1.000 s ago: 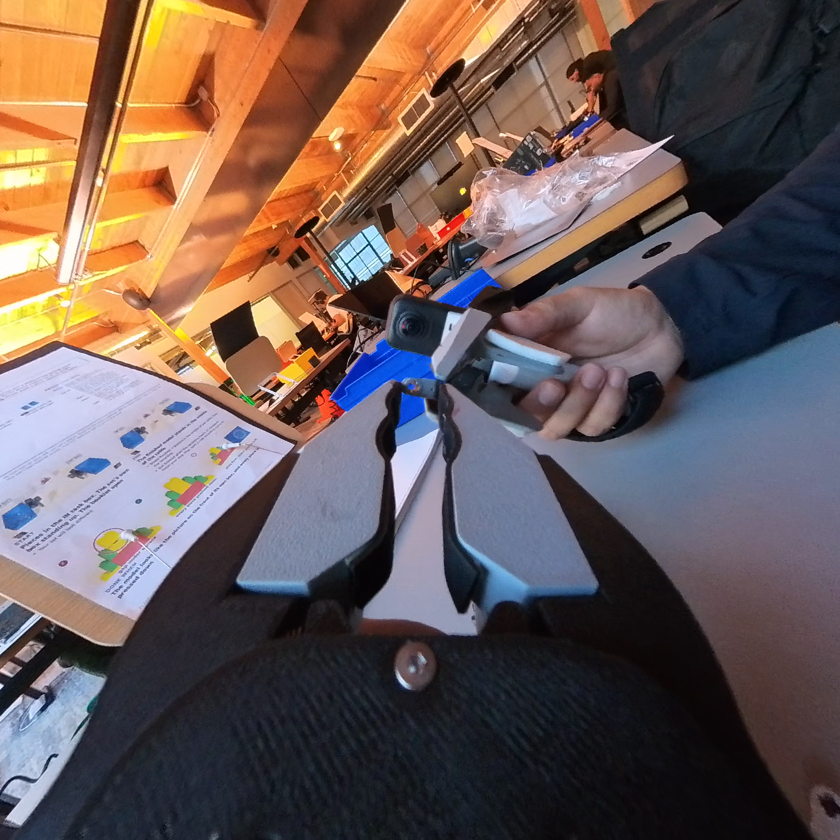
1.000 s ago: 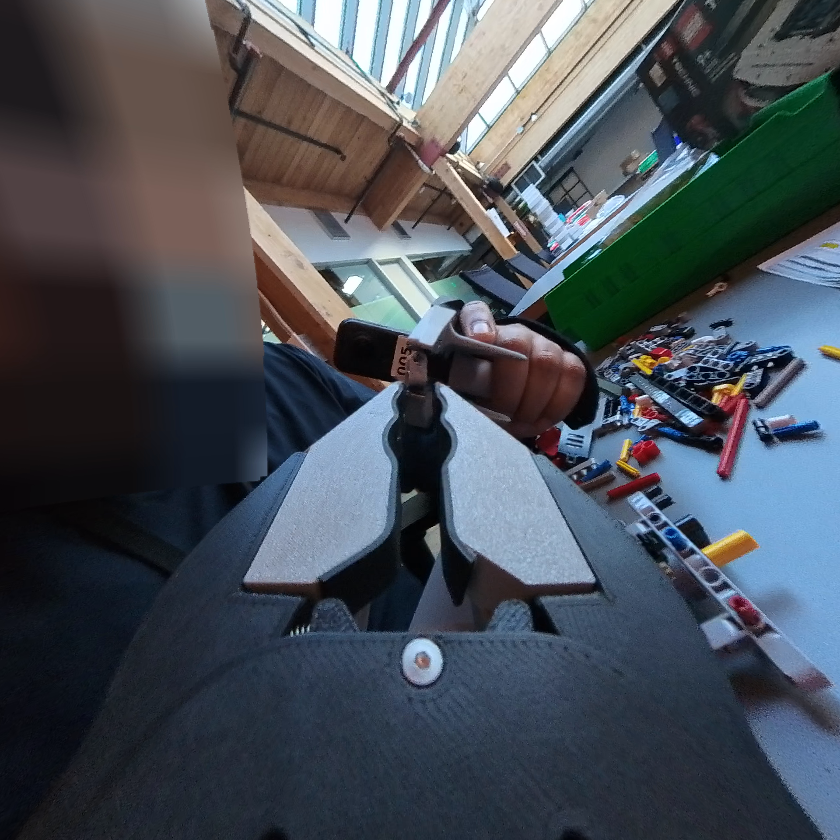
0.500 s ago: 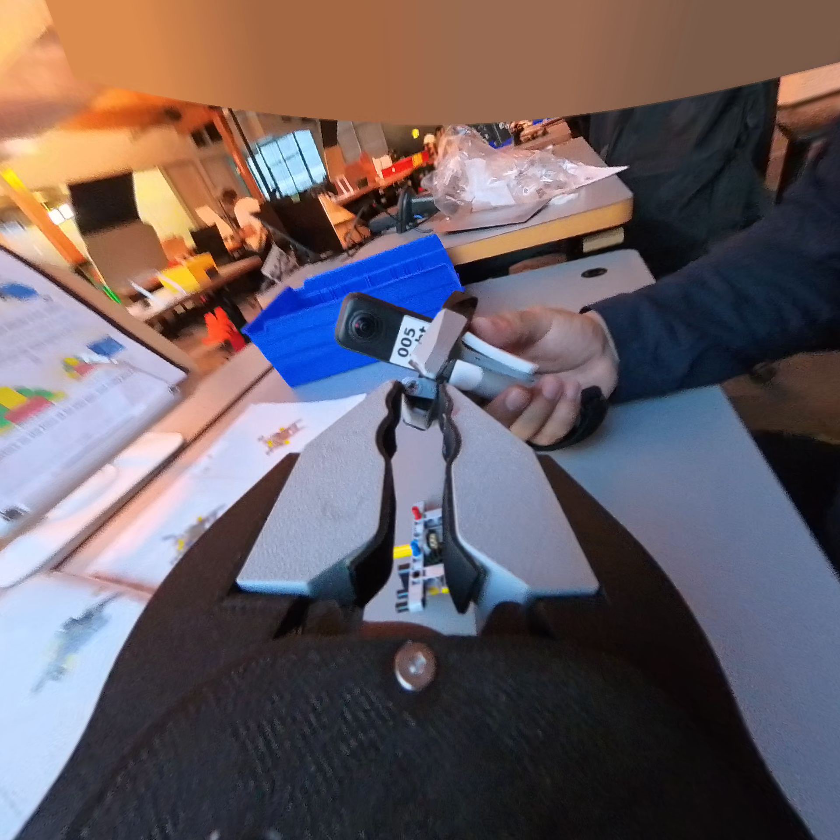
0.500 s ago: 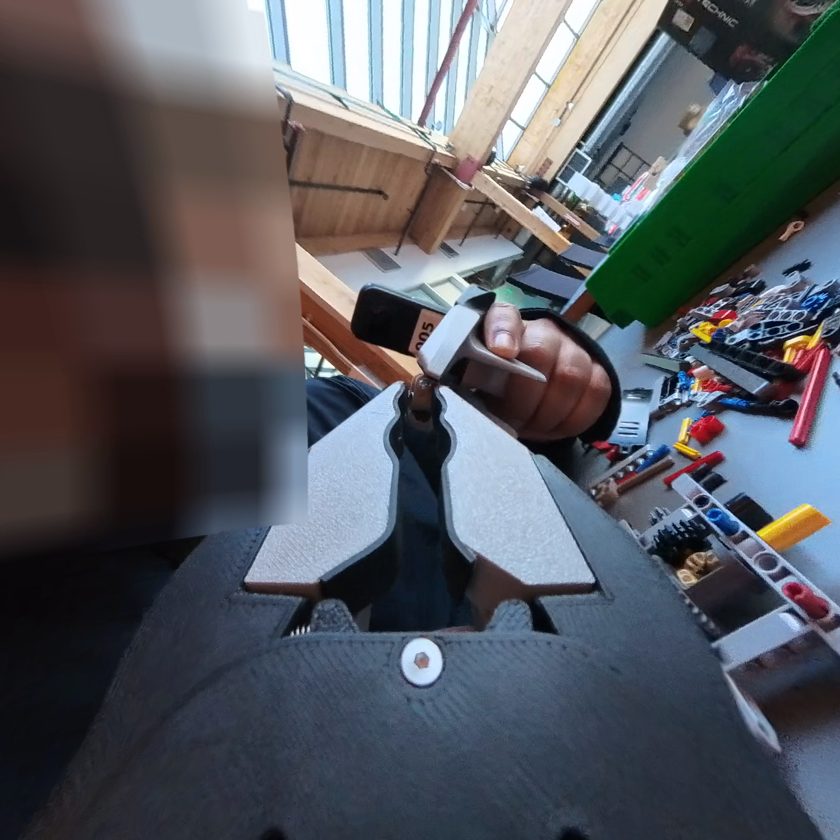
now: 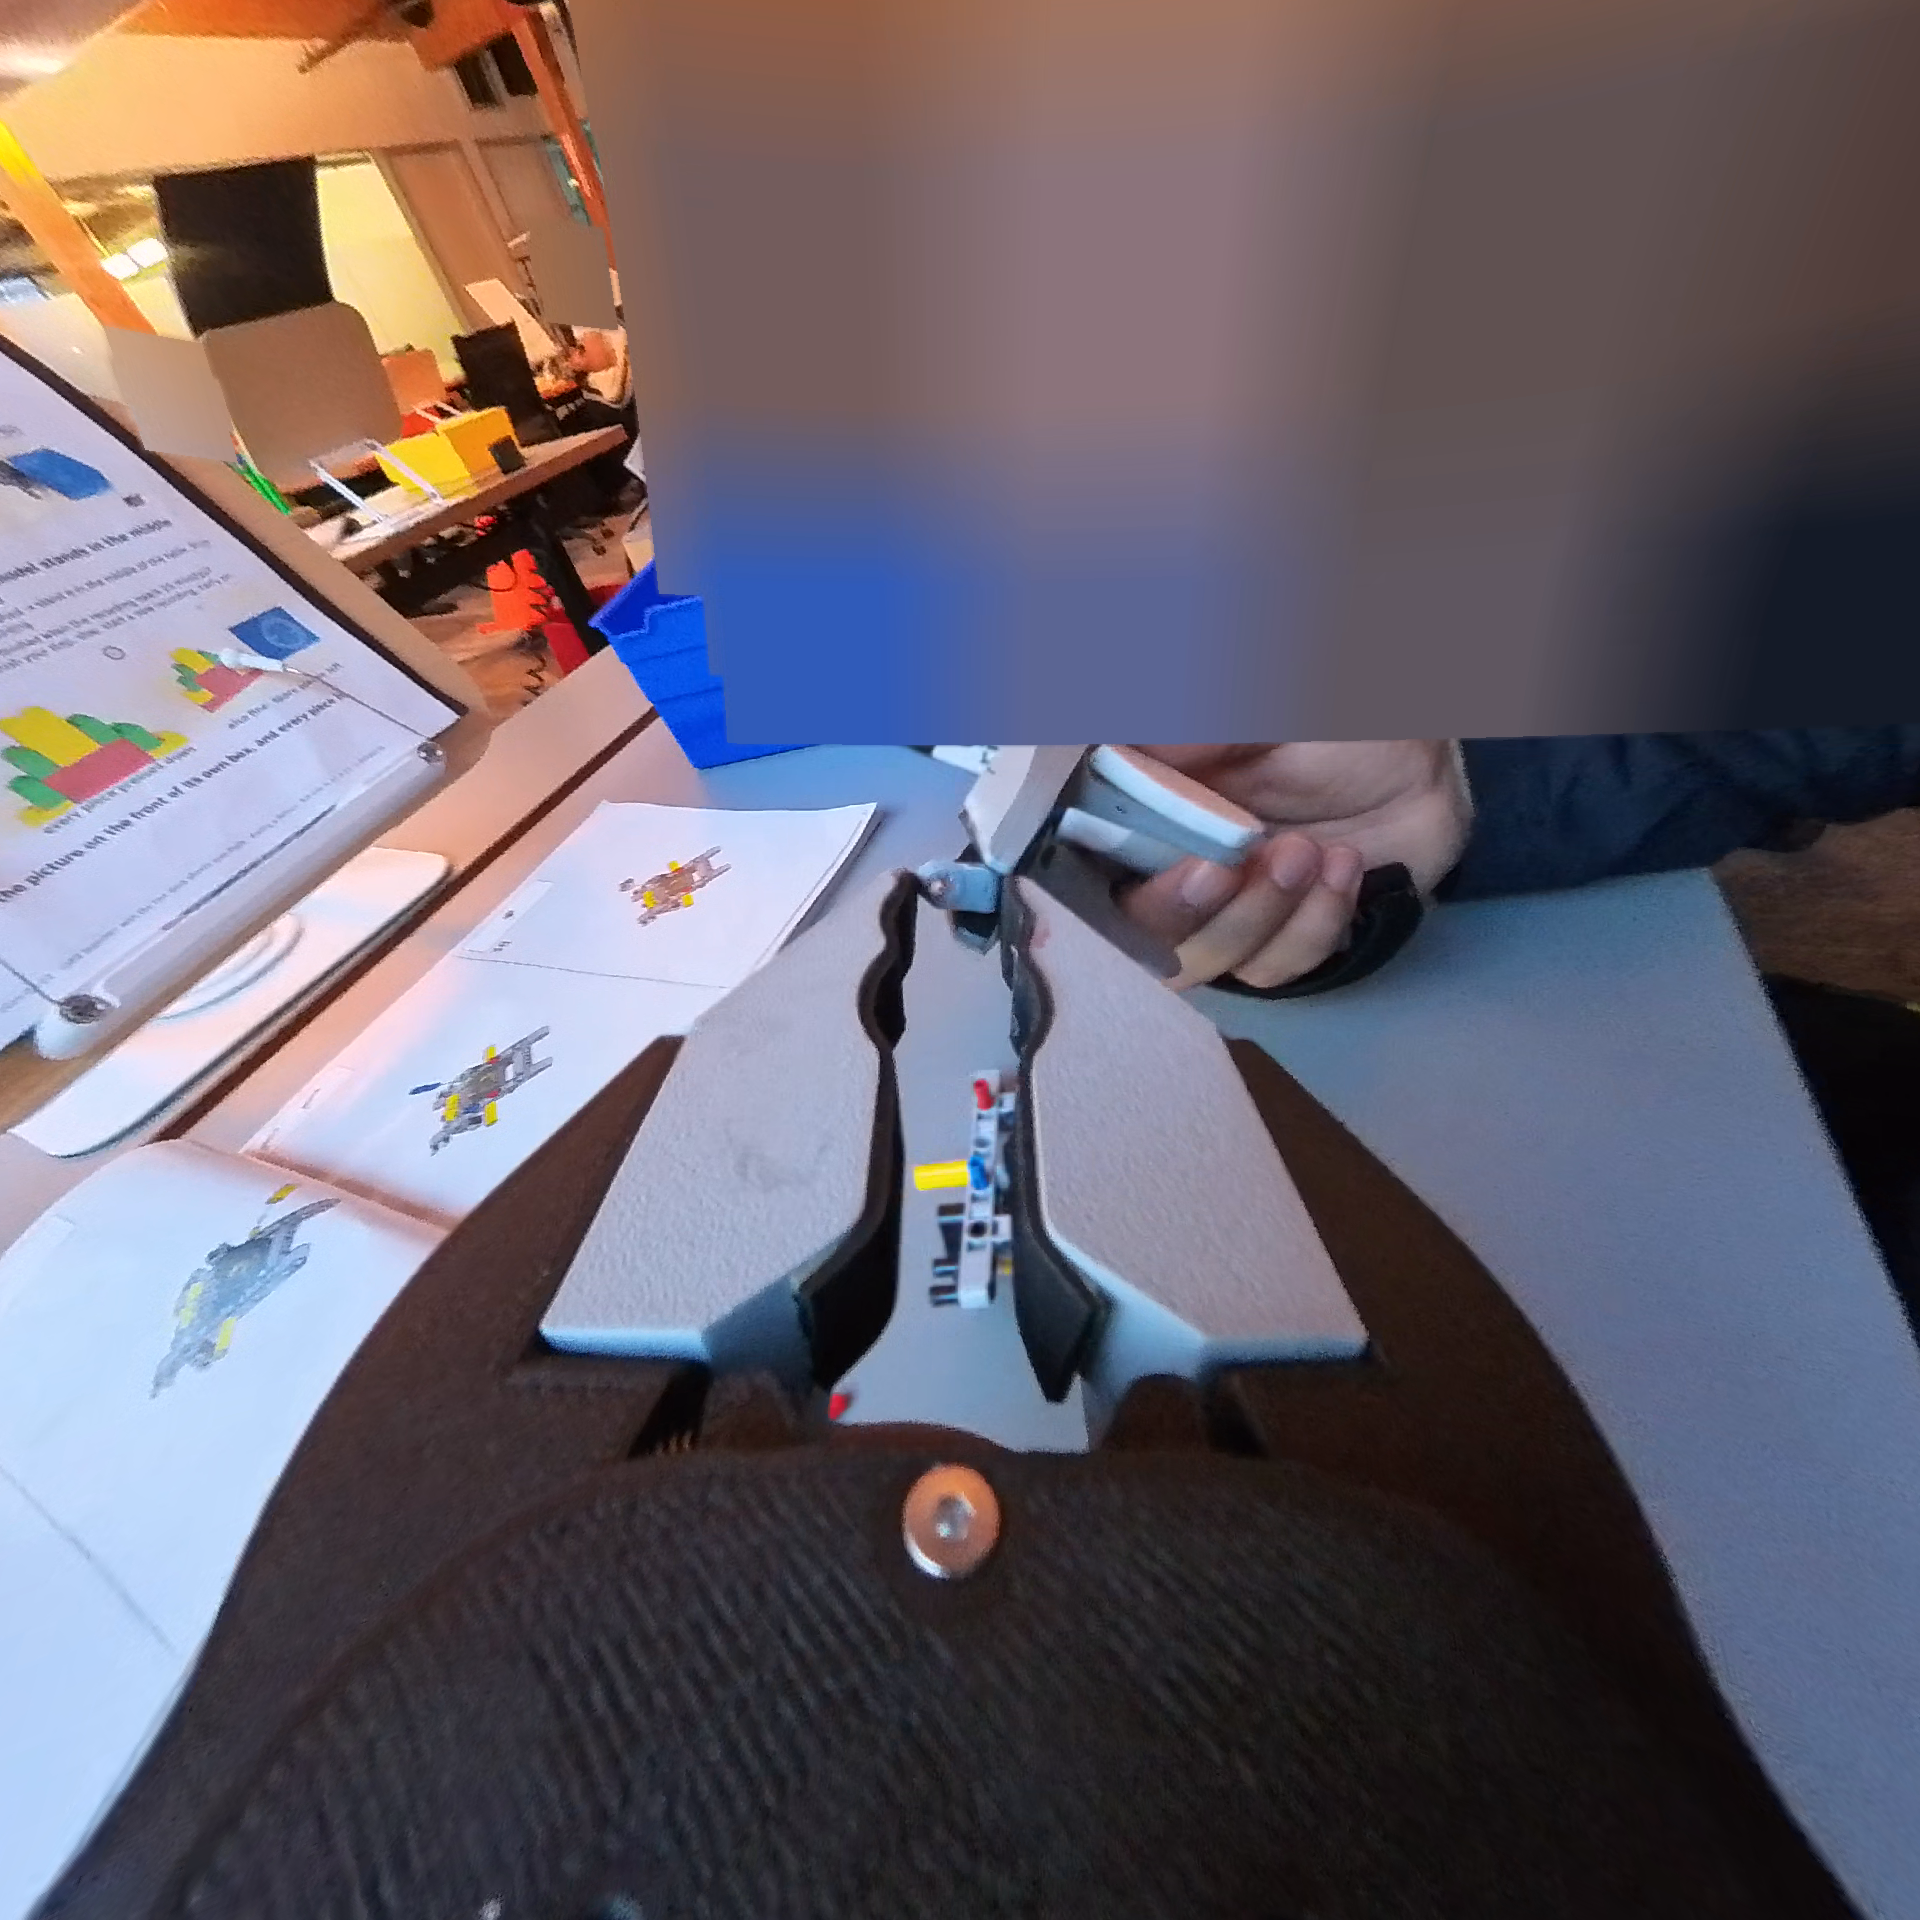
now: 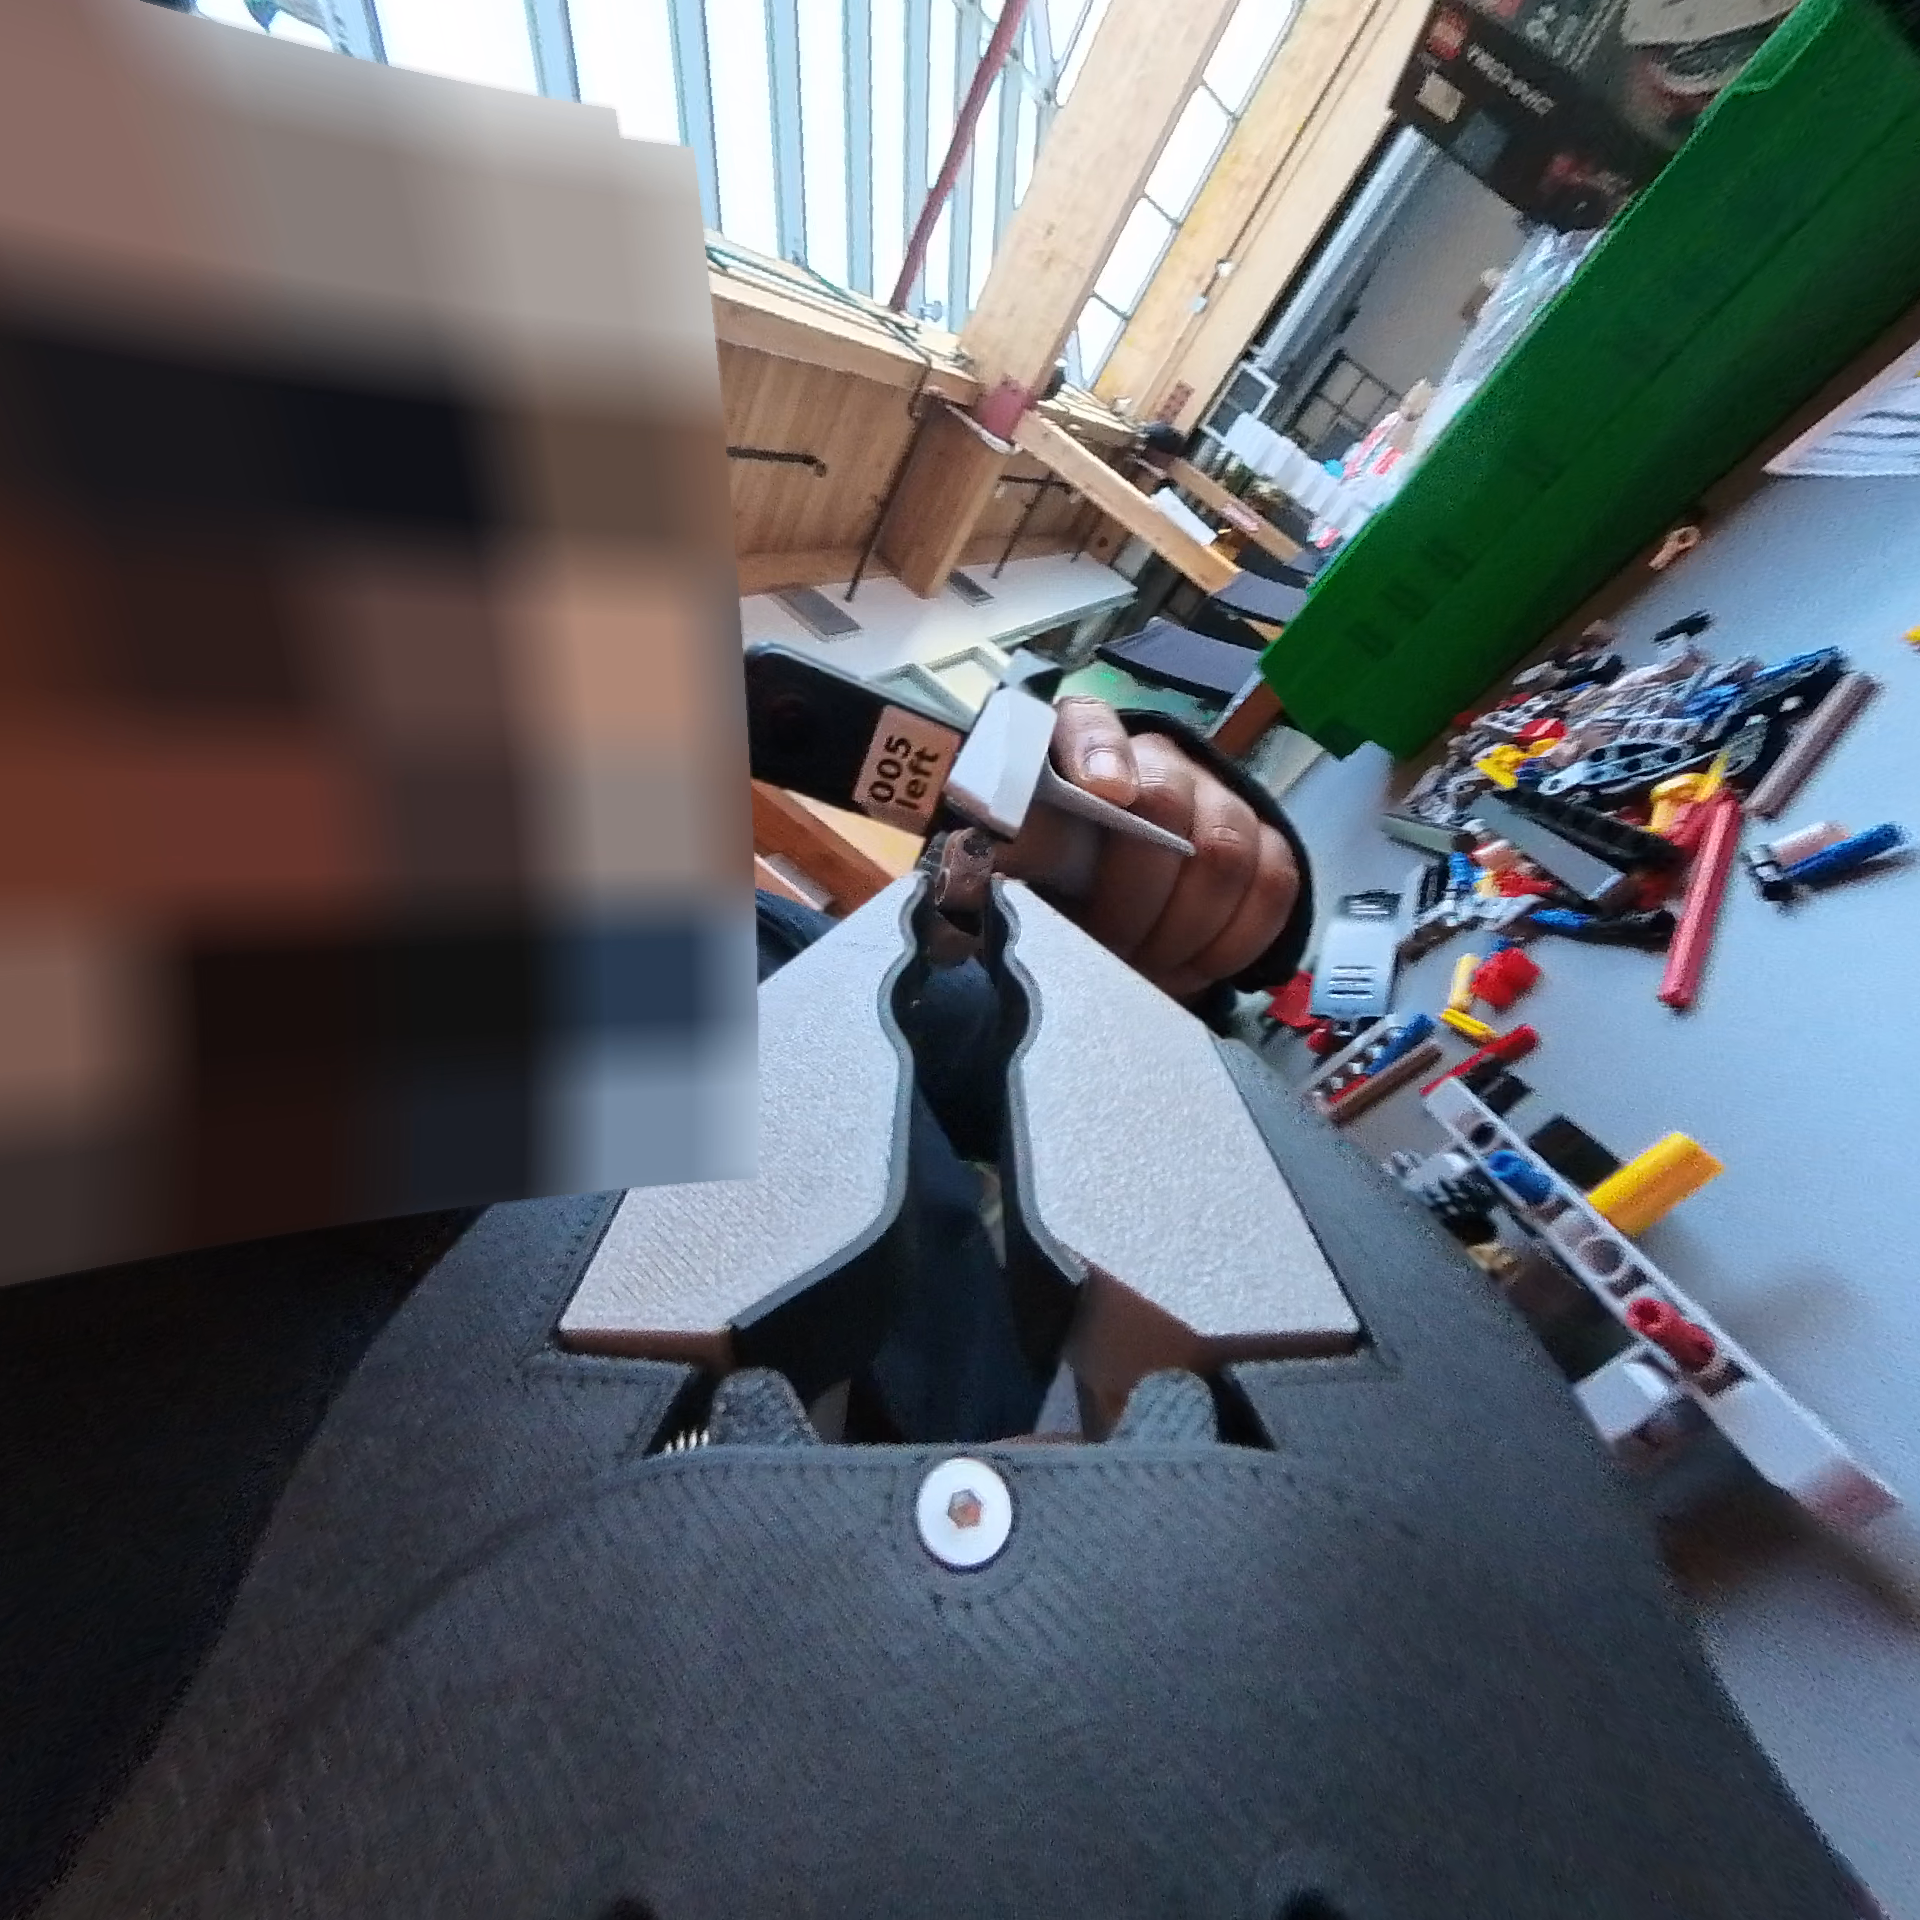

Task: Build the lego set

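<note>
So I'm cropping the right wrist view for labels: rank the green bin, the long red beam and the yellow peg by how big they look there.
1. Green bin, by far.
2. Long red beam.
3. Yellow peg; it lies nearer the camera, so the gap to the beam is unsure.

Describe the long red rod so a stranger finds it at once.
Below the green bin, a pile of pieces covers the grey table. The red rod lies at the pile's near edge, thin, longer than any other red piece.
</note>
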The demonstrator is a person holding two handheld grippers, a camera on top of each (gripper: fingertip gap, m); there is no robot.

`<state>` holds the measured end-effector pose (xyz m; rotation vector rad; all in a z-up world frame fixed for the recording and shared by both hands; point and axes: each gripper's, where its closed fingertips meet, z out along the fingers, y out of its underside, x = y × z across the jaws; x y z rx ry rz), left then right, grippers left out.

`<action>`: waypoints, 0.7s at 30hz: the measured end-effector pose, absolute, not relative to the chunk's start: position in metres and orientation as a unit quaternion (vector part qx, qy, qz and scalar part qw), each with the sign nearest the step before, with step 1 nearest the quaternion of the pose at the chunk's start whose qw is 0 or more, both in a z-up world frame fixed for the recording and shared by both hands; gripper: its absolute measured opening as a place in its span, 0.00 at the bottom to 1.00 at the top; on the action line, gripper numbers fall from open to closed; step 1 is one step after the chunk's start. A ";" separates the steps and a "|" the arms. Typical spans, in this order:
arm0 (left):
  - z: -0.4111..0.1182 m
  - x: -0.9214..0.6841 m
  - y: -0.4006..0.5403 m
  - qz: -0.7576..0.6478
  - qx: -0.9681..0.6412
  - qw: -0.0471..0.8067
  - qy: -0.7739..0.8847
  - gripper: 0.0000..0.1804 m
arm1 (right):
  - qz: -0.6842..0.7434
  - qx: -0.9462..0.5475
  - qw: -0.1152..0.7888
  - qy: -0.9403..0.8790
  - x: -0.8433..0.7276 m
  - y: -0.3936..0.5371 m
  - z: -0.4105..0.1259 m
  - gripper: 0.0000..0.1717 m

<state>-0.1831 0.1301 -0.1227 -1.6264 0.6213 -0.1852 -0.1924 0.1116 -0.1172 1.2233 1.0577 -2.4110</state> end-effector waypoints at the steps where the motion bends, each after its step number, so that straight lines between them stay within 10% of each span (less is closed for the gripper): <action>1: -0.124 -0.185 0.131 -0.067 -0.712 0.642 0.276 0.07 | -0.819 0.426 0.103 0.370 -0.194 0.112 -0.119 0.04; 12: -0.151 -0.200 0.135 -0.069 -0.748 0.596 0.285 0.08 | -0.445 0.457 -0.422 0.644 -0.204 0.141 -0.158 0.03; 21: -0.160 -0.203 0.128 -0.139 -0.763 0.564 0.284 0.05 | -0.412 0.443 -0.430 0.670 -0.206 0.133 -0.166 0.03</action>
